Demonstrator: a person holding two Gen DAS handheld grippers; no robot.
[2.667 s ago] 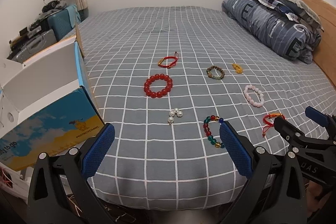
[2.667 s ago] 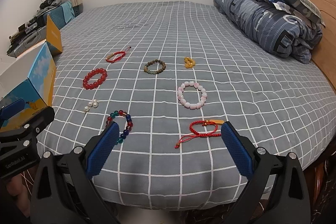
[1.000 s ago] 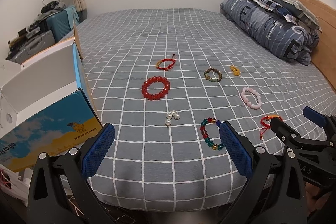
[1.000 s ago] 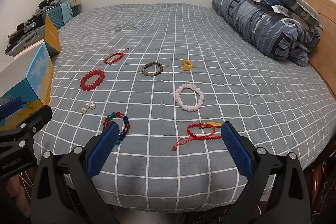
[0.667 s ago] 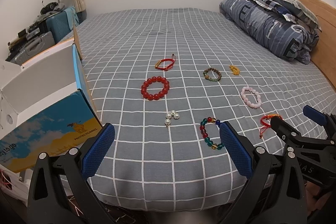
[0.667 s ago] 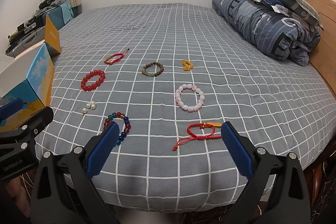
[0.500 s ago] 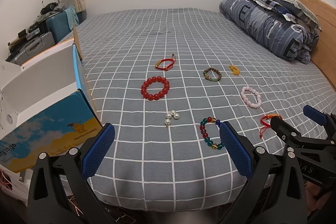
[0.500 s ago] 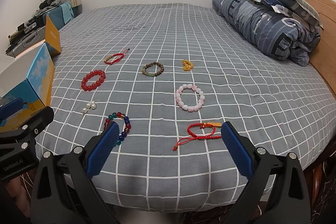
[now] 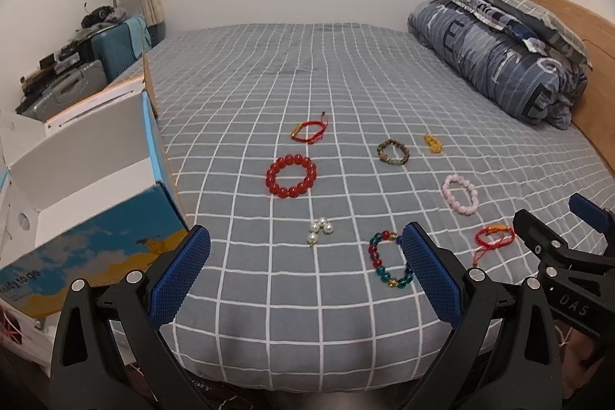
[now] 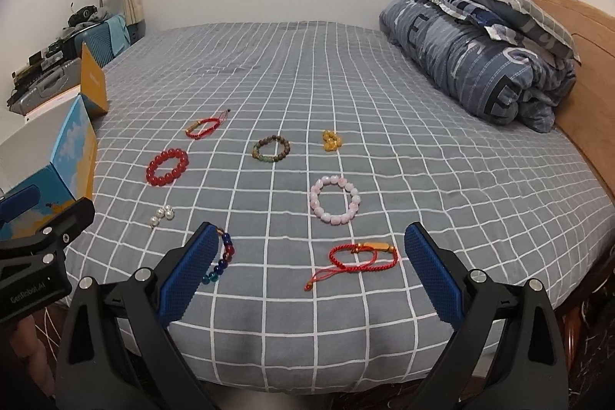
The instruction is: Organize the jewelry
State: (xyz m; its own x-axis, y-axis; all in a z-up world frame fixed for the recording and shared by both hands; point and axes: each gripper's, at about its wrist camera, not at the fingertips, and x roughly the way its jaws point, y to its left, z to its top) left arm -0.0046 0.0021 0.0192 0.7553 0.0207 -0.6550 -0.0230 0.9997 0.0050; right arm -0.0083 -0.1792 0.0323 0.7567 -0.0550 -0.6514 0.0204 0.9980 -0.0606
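Observation:
Several pieces of jewelry lie on a grey checked bed. A big red bead bracelet [image 9: 291, 176], a red cord bracelet [image 9: 309, 131], a brown bead bracelet [image 9: 393, 153], an amber piece [image 9: 433, 143], a pink bead bracelet [image 9: 460, 194], white pearls [image 9: 319, 230], a multicolour bead bracelet [image 9: 386, 262] and a second red cord bracelet [image 10: 359, 260] are spread out. My left gripper [image 9: 303, 273] hangs open near the bed's front edge, with the pearls and the multicolour bracelet just ahead. My right gripper [image 10: 307, 269] is open too, just short of the second red cord bracelet.
An open blue and yellow cardboard box [image 9: 88, 218] stands at the bed's left edge. A folded blue quilt and pillows [image 10: 480, 56] fill the far right by a wooden headboard. Suitcases and clutter [image 9: 73, 75] sit at the far left beside the bed.
Both grippers have drawn back slightly from the bed and then held still. They stay open and no jewelry has moved.

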